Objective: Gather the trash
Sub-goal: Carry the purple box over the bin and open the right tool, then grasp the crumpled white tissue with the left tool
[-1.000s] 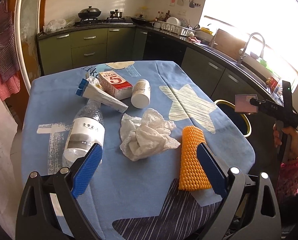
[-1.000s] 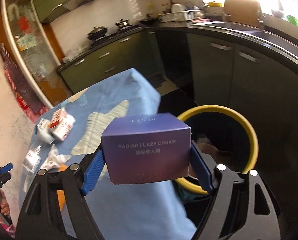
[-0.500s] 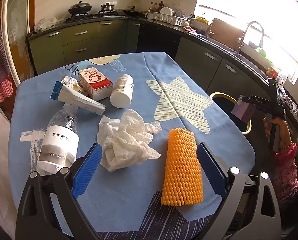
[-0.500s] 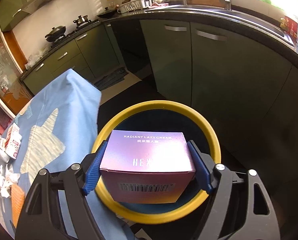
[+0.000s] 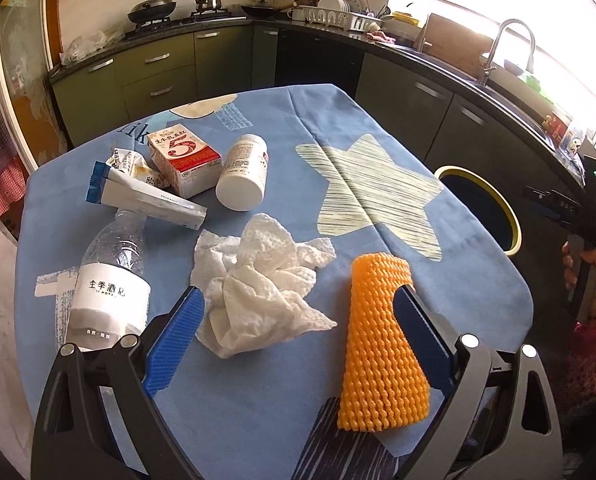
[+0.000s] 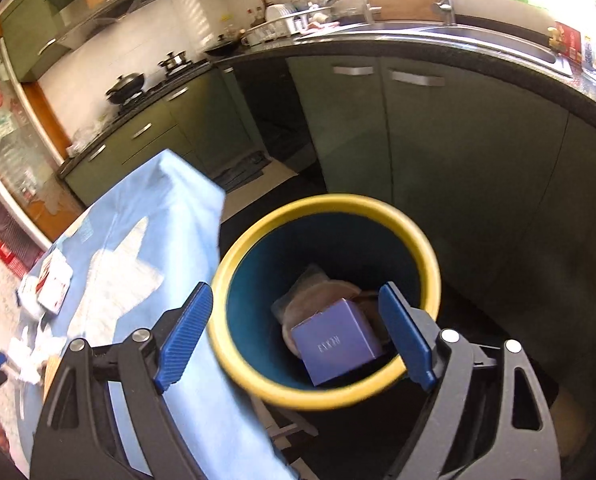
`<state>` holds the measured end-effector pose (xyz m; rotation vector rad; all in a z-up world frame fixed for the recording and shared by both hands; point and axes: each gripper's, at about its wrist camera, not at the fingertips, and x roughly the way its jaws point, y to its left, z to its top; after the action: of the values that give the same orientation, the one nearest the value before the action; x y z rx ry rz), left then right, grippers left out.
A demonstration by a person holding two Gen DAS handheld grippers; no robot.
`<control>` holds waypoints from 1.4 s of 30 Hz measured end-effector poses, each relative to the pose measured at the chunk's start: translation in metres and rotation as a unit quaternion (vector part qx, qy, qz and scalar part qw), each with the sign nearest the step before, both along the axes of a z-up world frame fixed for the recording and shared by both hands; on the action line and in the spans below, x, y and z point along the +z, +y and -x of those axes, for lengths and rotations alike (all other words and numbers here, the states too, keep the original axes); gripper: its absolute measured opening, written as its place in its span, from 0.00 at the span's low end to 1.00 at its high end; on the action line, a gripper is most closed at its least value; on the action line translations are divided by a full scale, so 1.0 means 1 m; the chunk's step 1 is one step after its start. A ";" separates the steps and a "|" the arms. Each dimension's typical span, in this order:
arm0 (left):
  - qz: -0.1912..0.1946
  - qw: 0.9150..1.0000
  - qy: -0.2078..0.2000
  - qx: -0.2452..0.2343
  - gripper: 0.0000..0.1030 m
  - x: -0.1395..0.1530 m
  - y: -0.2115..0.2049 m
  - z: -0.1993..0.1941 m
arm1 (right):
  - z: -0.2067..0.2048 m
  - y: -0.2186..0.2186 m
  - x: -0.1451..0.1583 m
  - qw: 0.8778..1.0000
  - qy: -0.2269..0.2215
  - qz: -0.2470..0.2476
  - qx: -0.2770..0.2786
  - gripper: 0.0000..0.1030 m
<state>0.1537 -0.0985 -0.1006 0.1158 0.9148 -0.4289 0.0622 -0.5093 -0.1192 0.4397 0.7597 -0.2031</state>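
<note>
Hovering over the yellow-rimmed bin point(image 6: 426, 248), my right gripper point(image 6: 295, 334) has just spread its jaws wider, empty. The purple cream box point(image 6: 336, 342) lies below them inside the bin.

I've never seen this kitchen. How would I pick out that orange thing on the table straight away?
Find the table under the blue star-patterned cloth in the middle of the kitchen. Along its near edge, right of the crumpled white paper towel, lies the orange foam net sleeve. It is the only orange item there, with a bumpy mesh surface unlike the smooth bottles and cartons behind it.
</note>
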 end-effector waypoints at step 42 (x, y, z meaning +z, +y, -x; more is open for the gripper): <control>-0.046 0.994 -0.036 -0.091 0.18 0.019 -0.084 -0.037 | 0.017 0.035 0.003 0.998 -0.023 -0.017 0.051 0.78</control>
<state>0.1911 -0.1827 -0.0820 0.2996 0.8554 -0.5472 0.0448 -0.4743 -0.1164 0.4353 0.7383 -0.0853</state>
